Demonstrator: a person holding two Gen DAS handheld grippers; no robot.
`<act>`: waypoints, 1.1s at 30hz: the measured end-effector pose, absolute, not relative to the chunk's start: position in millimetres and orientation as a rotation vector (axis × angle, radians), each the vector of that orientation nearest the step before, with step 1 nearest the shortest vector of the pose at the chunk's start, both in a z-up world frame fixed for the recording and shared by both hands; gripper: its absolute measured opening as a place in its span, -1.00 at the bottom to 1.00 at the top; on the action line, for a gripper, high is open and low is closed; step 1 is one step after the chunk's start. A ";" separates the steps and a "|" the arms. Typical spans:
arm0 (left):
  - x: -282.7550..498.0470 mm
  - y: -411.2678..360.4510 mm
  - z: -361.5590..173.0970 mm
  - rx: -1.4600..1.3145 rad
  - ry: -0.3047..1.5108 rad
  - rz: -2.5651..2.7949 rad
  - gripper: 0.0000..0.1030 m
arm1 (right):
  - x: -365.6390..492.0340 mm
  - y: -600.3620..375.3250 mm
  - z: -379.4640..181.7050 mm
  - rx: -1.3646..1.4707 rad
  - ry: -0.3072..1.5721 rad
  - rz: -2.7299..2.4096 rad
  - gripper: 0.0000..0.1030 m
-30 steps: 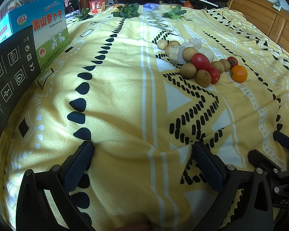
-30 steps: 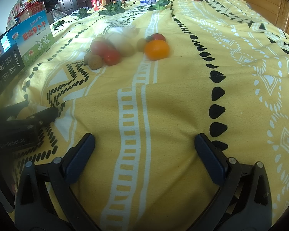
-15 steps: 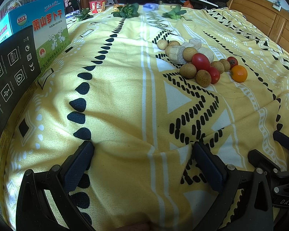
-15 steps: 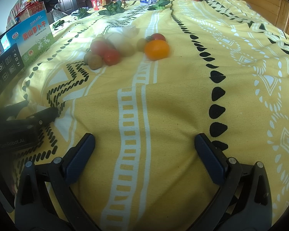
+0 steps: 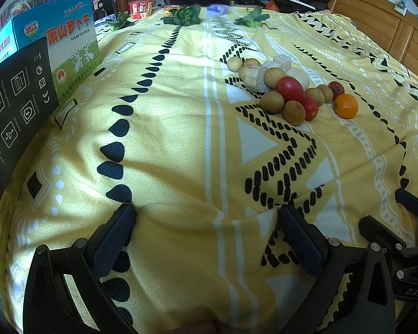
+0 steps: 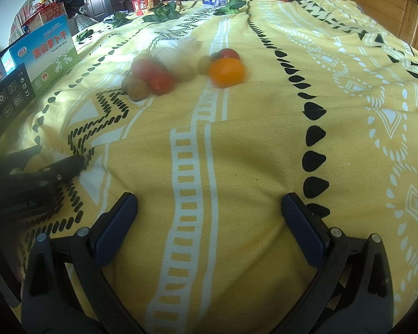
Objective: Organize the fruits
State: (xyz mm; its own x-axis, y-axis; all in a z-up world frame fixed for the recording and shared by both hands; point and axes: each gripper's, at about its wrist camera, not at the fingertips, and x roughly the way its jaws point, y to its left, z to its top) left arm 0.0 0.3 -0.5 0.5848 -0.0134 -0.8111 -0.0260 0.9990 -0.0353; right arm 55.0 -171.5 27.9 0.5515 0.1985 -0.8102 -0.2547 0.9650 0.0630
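Note:
A pile of fruit lies on the yellow patterned cloth (image 5: 181, 128): an orange (image 5: 345, 106), red tomatoes (image 5: 290, 89), several small brown round fruits (image 5: 271, 102) and pale cut chunks (image 5: 255, 78). In the right wrist view the orange (image 6: 226, 72) and a red tomato (image 6: 161, 82) lie far ahead. My left gripper (image 5: 206, 231) is open and empty, low over the cloth, well short of the pile. My right gripper (image 6: 209, 214) is open and empty too; the left gripper's body shows at its left (image 6: 28, 183).
A blue-and-green printed box (image 5: 67, 44) and a black box (image 5: 14, 103) stand along the left edge. Green leafy vegetables (image 5: 185, 15) and a red cup (image 5: 140, 8) lie at the far end. A wooden headboard (image 5: 390, 36) runs along the right.

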 end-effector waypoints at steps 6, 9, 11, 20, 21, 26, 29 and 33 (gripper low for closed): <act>-1.4 -1.3 0.6 -0.046 0.946 0.007 1.00 | 54.8 -171.8 28.2 -0.066 0.950 0.268 1.00; -1.3 -1.1 0.6 -0.045 0.947 0.007 1.00 | 54.6 -172.3 28.4 -0.067 0.950 0.268 1.00; -1.1 -0.9 0.5 -0.045 0.947 0.007 1.00 | 54.7 -172.1 28.3 -0.066 0.951 0.268 1.00; -1.4 -1.1 0.6 -0.045 0.947 0.007 1.00 | 55.4 -171.1 25.3 -0.065 0.950 0.269 1.00; -1.5 -1.3 0.6 -0.045 0.947 0.007 1.00 | 56.1 -170.9 25.3 -0.064 0.950 0.270 1.00; -1.3 -1.1 0.5 -0.045 0.947 0.007 1.00 | 55.1 -171.9 27.3 -0.070 0.946 0.267 1.00; -1.4 -1.1 0.6 -0.045 0.947 0.007 1.00 | 54.2 -170.5 28.5 -0.079 0.945 0.263 1.00; -1.2 -0.9 0.6 -0.046 0.947 0.007 1.00 | 54.8 -171.1 28.4 -0.078 0.946 0.264 1.00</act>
State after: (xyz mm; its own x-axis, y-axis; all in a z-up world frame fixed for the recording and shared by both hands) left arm -1.2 -0.9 0.6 0.5844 -0.0144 -0.8113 -0.0261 0.9990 -0.0365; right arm 54.8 -171.1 28.4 0.5555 0.1899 -0.8096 -0.2575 0.9650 0.0496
